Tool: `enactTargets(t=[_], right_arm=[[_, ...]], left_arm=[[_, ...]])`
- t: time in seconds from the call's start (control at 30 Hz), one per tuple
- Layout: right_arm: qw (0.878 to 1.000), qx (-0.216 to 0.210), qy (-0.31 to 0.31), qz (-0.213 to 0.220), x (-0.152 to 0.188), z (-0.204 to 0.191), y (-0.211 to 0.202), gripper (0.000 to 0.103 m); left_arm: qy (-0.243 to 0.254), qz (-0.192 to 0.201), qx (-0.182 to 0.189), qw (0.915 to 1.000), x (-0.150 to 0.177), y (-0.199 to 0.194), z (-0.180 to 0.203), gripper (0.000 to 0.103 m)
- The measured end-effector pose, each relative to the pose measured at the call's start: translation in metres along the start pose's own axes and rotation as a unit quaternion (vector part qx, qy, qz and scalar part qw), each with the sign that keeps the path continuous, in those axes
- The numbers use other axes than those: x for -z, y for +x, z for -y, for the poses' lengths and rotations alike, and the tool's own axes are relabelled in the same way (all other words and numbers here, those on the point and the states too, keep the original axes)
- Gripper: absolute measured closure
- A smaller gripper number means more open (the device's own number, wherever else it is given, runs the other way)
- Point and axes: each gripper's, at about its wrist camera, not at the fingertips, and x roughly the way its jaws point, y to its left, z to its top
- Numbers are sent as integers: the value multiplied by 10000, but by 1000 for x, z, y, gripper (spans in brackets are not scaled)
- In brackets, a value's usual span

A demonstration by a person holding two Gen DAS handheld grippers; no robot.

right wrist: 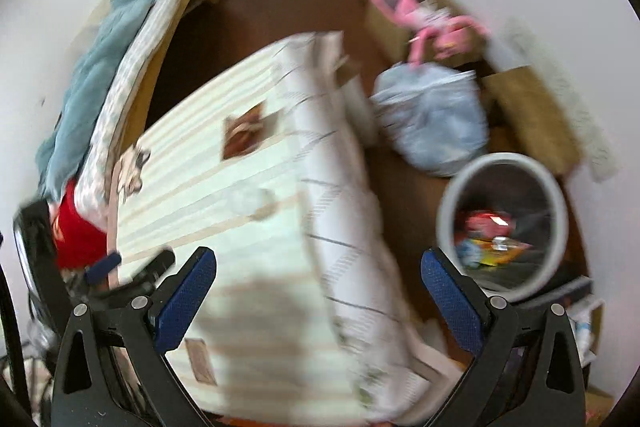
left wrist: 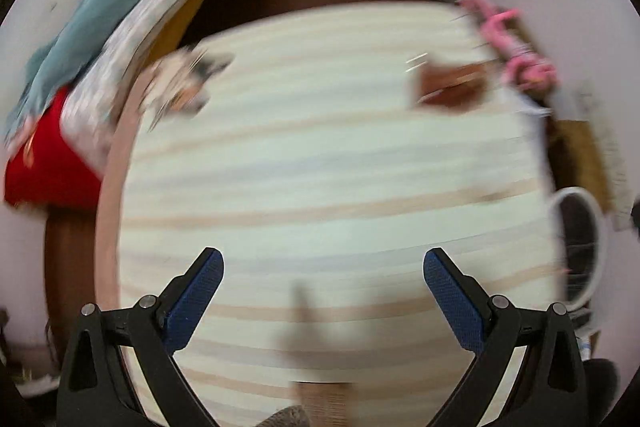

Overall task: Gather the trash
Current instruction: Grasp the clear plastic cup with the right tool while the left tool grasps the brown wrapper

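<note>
Both wrist views: even, soft indoor light, heavy motion blur, strong fisheye.

Smearing worst on the striped table top (left wrist: 320, 155) and the wrappers on it; only the blue finger pads (left wrist: 196, 303) near the lens are sharp. Soft grey shadow patch on the table's near end (right wrist: 264, 311). Small glare spot inside the white-rimmed bin (right wrist: 502, 223). Frame corners vignetted black; straight edges bow outward.

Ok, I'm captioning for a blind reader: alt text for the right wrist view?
Open right gripper above a striped table holding a brown wrapper. On the floor to the right, a round white bin already holds colourful trash.
</note>
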Motion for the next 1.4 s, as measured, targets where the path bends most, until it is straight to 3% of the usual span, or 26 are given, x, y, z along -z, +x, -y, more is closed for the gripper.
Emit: enactTargets(t=[0.1,0.33,0.43,0.5,0.67,0.77,1.0,1.07,1.17,1.2,1.23,1.4], right_arm=[[9995,74,-187,-227,-18,-34,50,11],[9958,422,-462,-664,-40,-73,139,35],[9943,522,-695,-610,-37,-82,147,55],[9943,440,-715,-653,-34,-80,146,59],[9980,265,-331,-474,-43,-54,125,59],[9988,387,-6,-300,-59,-24,109,59],[9964,673,432,-295,-91,24,107,59],[9959,688,494,-313,-96,30,109,59],[9959,687,500,-317,-99,32,110,59],[9961,667,486,-317,-99,31,110,59],[9962,656,470,-315,-99,29,110,59],[9975,593,284,-244,-94,15,101,59]], left_arm=[[-213,-201,-139,9995,6,20,-29,1],[-247,-355,-352,9984,3,46,-52,1],[-225,-351,-317,9986,-4,48,-49,1],[-193,-346,-241,9989,-11,50,-42,1],[-20,-196,338,9992,-49,46,-4,1],[-139,-174,1020,9945,-83,46,18,1],[115,-335,1764,9837,-144,68,82,2],[236,-376,1806,9826,-149,75,96,10],[545,-198,1509,9869,-150,75,108,38],[625,-155,1429,9876,-150,73,111,57],[707,-76,1275,9893,-147,70,110,84],[670,68,1066,9920,-128,60,89,90]])
